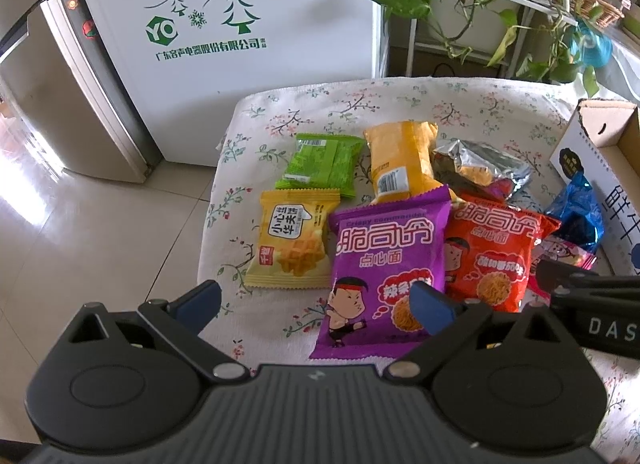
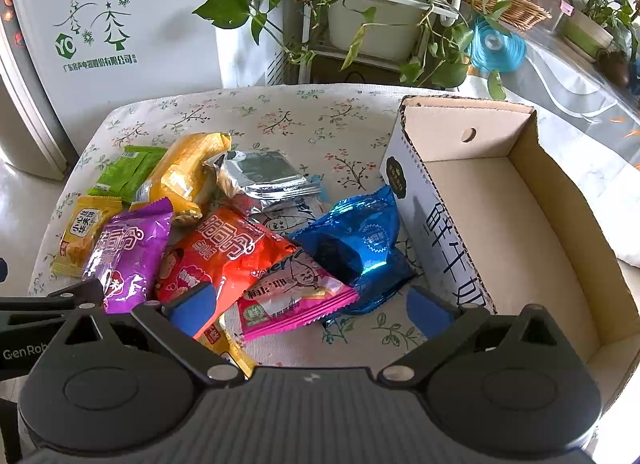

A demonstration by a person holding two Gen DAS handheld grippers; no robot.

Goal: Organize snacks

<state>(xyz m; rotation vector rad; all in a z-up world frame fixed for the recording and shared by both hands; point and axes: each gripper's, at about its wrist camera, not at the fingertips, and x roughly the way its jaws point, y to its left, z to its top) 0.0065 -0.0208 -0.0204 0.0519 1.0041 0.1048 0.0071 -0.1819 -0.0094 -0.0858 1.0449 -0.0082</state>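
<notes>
My left gripper (image 1: 316,304) spread wide over the purple packet (image 1: 384,264), my right gripper (image 2: 310,310) spread above the pink packet (image 2: 296,300), cardboard box (image 2: 520,223) just right of it

— Where do we find the box (image 2: 516,199)?

— At three o'clock on the cloth (image 2: 280,115), open and with nothing in it. The packets (image 2: 224,240) lie heaped at nine o'clock of it, some overlapping.

— And behind them?

— At twelve o'clock we see the plant stand (image 2: 360,3); at ten o'clock, the fridge (image 2: 120,23).
</notes>
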